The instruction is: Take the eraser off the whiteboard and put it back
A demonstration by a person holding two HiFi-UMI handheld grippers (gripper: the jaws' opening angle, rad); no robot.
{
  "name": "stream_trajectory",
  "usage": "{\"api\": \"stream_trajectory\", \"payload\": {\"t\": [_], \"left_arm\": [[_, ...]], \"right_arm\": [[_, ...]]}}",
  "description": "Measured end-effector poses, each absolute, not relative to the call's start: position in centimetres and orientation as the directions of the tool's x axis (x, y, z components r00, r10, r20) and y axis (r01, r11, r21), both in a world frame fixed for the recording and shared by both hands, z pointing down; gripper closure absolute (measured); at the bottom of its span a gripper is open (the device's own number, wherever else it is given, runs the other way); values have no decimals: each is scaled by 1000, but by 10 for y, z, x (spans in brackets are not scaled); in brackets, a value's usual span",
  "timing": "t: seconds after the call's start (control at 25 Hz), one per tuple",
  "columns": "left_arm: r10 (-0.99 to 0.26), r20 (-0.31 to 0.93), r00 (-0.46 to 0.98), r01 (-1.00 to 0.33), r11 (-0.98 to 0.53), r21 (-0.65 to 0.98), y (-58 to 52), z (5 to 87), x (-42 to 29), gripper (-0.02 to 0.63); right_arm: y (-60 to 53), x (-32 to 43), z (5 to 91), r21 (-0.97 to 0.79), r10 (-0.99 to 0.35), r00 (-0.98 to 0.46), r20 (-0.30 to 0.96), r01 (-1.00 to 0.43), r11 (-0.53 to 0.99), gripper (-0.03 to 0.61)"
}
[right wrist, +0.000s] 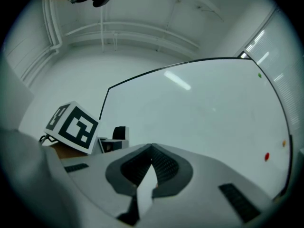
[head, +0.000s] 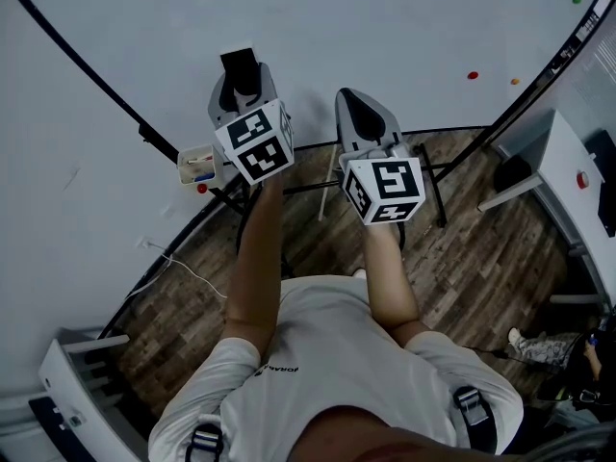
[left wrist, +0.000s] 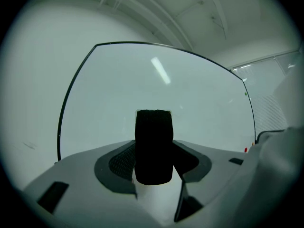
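Gripping the eraser (left wrist: 153,146), left claw (head: 243,83) faces whiteboard (left wrist: 142,89) (right claw (right wrist: 151,148) closed).

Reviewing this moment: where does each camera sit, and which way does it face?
Head view: on the person's head, looking steeply down; shows forearms, torso, left gripper and right gripper before the whiteboard.
Left gripper view: rides the left gripper, facing the whiteboard along jaws shut on the black eraser.
Right gripper view: rides the right gripper, facing the whiteboard; jaws together, empty.
Shared: all show the whiteboard; head and right gripper views both show the left gripper's marker cube.
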State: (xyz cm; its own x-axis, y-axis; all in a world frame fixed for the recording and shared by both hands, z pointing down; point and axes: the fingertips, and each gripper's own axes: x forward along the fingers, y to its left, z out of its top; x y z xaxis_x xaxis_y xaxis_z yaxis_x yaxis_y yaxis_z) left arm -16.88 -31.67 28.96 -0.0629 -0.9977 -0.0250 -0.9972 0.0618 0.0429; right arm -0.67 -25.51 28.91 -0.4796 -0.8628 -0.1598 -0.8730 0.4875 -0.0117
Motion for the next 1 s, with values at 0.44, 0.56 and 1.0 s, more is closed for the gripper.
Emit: {"api": "stream_trajectory", "payload": {"t": [0.44, 0.56, 1.0], "left_arm": [[-997, -61, -40, -998, 37, 43, -298, 282, -160, 390], [-998, -57, -36, -997, 32, 63, -293, 285, -156, 390], [-998, -67, -10, -999, 7, 41, -281, 288, -147, 390]], "right_arm": [[-255, -9, 290, -21, -863, -481, -156, -872, 490, 565], [-256, -8, 291, -22, -863, -483, -148, -871, 491, 565], [-258, -14, 296, -18, -861, -492, -130, -867, 498, 565]]}}
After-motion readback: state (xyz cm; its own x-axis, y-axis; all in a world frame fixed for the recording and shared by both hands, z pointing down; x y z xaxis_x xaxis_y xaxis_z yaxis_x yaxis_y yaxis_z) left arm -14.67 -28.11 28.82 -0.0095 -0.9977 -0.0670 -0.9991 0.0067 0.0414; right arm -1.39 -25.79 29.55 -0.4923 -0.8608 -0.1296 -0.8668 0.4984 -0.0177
